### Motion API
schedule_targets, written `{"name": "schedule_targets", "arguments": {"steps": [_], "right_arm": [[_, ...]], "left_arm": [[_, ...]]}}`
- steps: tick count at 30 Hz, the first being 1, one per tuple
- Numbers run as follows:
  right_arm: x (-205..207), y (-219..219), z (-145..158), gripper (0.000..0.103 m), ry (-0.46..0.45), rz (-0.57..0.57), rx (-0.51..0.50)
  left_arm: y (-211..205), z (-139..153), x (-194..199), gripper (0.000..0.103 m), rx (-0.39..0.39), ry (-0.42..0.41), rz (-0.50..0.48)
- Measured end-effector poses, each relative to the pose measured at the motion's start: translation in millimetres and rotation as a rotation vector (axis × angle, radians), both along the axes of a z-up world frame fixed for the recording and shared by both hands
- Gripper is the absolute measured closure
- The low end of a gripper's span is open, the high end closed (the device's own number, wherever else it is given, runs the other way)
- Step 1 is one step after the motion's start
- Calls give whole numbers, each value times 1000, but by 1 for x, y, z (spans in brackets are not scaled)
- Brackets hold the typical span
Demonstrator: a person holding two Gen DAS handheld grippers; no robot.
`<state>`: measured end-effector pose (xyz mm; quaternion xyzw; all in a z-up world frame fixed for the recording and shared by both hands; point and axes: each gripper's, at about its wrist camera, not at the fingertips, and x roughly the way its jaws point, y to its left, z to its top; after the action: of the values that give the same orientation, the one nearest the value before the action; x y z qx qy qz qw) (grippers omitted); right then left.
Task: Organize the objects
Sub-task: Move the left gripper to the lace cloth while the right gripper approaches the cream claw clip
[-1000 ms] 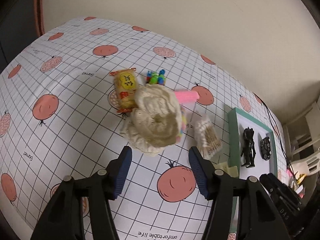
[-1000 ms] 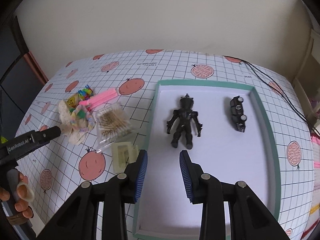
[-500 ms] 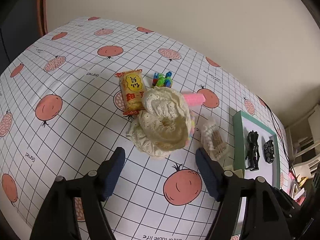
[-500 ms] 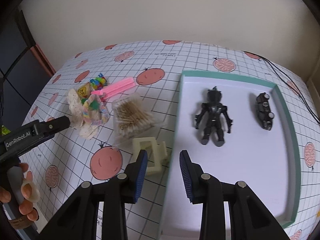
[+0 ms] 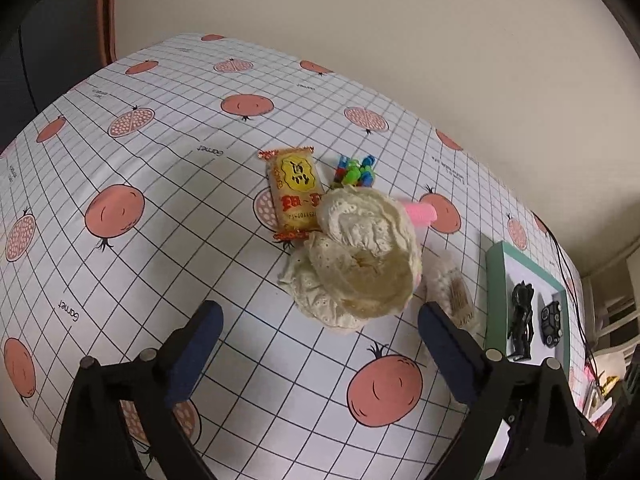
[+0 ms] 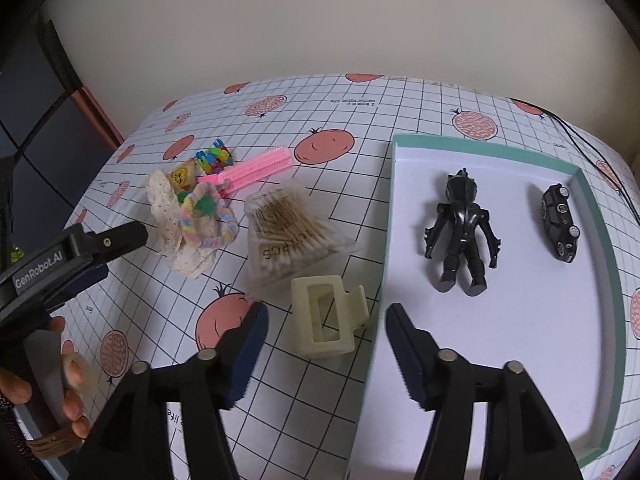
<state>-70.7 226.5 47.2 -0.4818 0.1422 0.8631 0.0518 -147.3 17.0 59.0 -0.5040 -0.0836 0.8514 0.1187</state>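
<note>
A surface (image 6: pixel 360 92) covered in a gridded, fruit-printed cloth is set against a plain wall. The left gripper (image 5: pixel 320 330) is held wide apart above a lace scrunchie (image 5: pixel 360 260), touching nothing. The right gripper (image 6: pixel 326 344) is likewise spread apart, over a cream hair clip (image 6: pixel 326 320) lying just beside a teal tray (image 6: pixel 600 264). In the tray a black figure (image 6: pixel 462 232) and a toy car (image 6: pixel 560 222) are laid apart.

A black cable (image 6: pixel 592 148) trails over the pomegranate-print tablecloth (image 6: pixel 360 92).
</note>
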Motion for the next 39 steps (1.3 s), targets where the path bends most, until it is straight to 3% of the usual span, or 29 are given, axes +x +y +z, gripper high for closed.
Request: {"name": "schedule_targets", "arguments": {"steps": [8, 14, 25, 35, 39], "right_arm": [[-4, -4, -1, 3, 23, 14, 12], [-8, -2, -3, 3, 22, 15, 3], [-18, -4, -9, 5, 9, 40, -15], [-25, -4, -18, 14, -21, 45, -18], [-24, -1, -19, 19, -23, 35, -28]], "left_arm": [[-6, 1, -2, 0, 2, 33, 47], [-11, -3, -7, 0, 12, 42, 65], [-3, -18, -20, 0, 66, -37, 24], [6, -19, -24, 1, 37, -9, 13], [9, -23, -26, 7, 21, -12, 8]]}}
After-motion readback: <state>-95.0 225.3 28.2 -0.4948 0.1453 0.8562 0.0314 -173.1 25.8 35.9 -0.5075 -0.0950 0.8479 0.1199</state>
